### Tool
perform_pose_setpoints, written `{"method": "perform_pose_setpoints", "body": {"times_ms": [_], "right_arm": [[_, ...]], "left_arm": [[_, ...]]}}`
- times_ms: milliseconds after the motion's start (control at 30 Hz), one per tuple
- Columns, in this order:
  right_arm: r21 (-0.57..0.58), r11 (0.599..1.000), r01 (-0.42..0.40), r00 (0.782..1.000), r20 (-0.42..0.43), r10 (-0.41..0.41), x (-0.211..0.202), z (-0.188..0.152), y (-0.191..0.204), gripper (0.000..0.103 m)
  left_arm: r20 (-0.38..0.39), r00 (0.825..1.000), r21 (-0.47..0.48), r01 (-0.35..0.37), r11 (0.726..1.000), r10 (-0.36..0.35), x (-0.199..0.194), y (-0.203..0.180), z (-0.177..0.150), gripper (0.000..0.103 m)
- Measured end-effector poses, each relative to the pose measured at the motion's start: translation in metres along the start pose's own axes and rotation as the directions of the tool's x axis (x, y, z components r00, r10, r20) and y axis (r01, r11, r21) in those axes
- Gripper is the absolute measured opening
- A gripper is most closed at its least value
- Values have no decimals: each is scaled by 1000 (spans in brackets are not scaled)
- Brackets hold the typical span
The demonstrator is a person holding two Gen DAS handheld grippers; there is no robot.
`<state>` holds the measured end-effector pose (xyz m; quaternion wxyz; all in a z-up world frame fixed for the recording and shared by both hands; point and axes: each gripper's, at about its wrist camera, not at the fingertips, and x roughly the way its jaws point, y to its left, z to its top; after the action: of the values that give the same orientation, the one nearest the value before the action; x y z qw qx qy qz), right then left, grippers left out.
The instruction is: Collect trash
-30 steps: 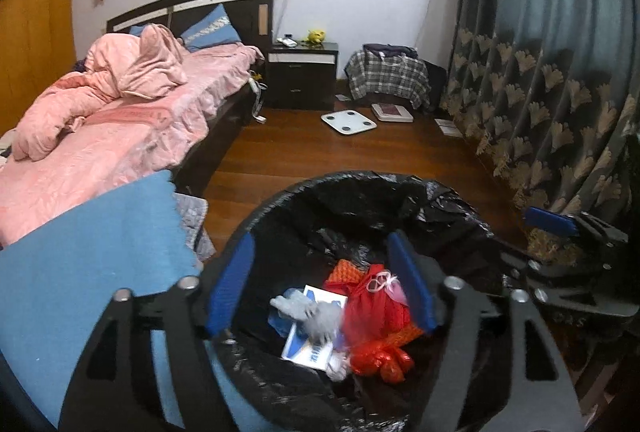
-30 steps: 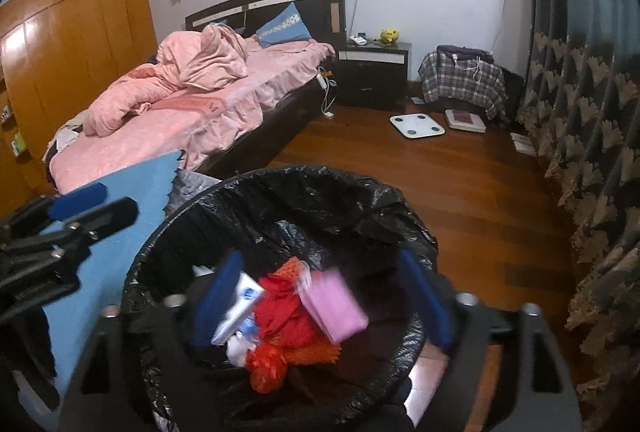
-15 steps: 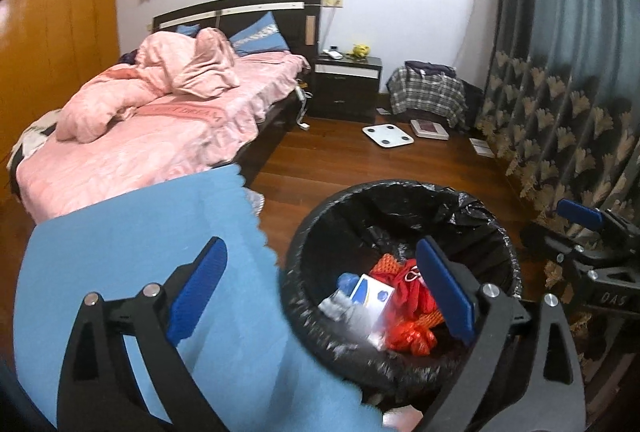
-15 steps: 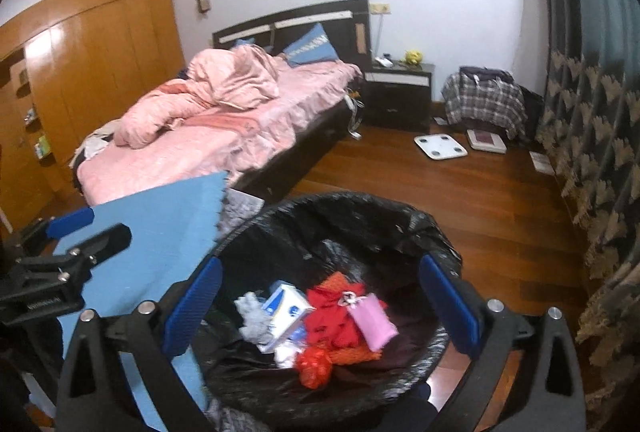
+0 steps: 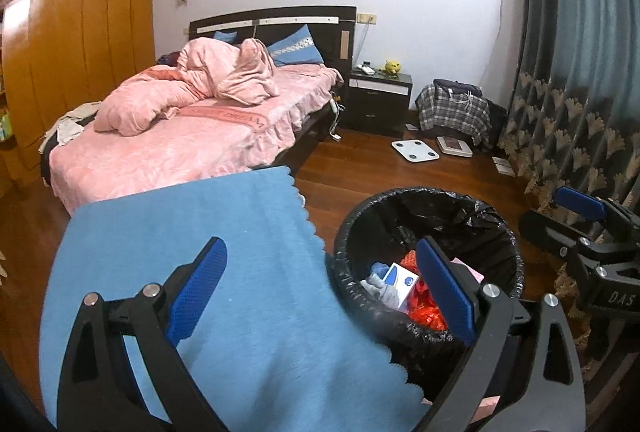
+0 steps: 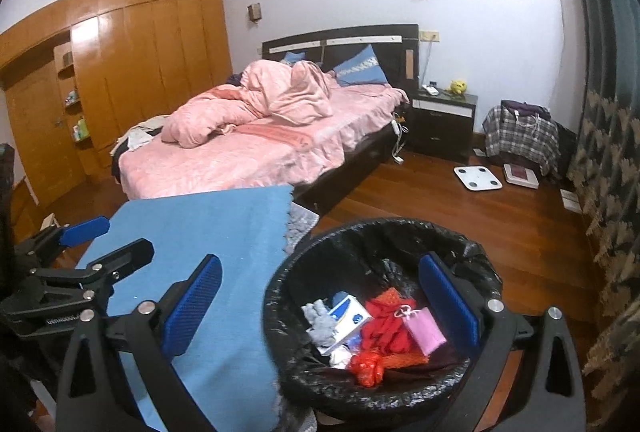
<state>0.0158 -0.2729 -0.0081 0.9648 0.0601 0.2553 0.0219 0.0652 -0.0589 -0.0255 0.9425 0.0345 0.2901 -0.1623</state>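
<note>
Right wrist view: your right gripper (image 6: 320, 308) has its jaws spread wide with nothing in them, hanging over the bin (image 6: 280, 296) with the black liner. Inside it you've got a grey rag (image 6: 320, 324), a white-and-blue box (image 6: 349, 316), red netting (image 6: 386, 328) and a pink pouch (image 6: 426, 330). Your left gripper (image 5: 320, 296) is the same deal, jaws wide open and empty, straddling the blue cloth (image 5: 224, 272) and the bin's rim. The cloth-covered counter sits just beside the bin. Farther back there's the pink bed (image 6: 256, 147), then the nightstand (image 6: 444, 123) and a white scale (image 6: 478, 177) on the floor.
</note>
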Motion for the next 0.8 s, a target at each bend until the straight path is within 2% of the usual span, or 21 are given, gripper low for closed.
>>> {"method": "perform_pose_setpoints", "body": {"times_ms": [800], "right_arm": [[-44, 998, -47, 999, 10, 47, -26, -7, 36, 97]], "left_arm": [[37, 996, -19, -85, 996, 86, -53, 14, -14, 93]]}}
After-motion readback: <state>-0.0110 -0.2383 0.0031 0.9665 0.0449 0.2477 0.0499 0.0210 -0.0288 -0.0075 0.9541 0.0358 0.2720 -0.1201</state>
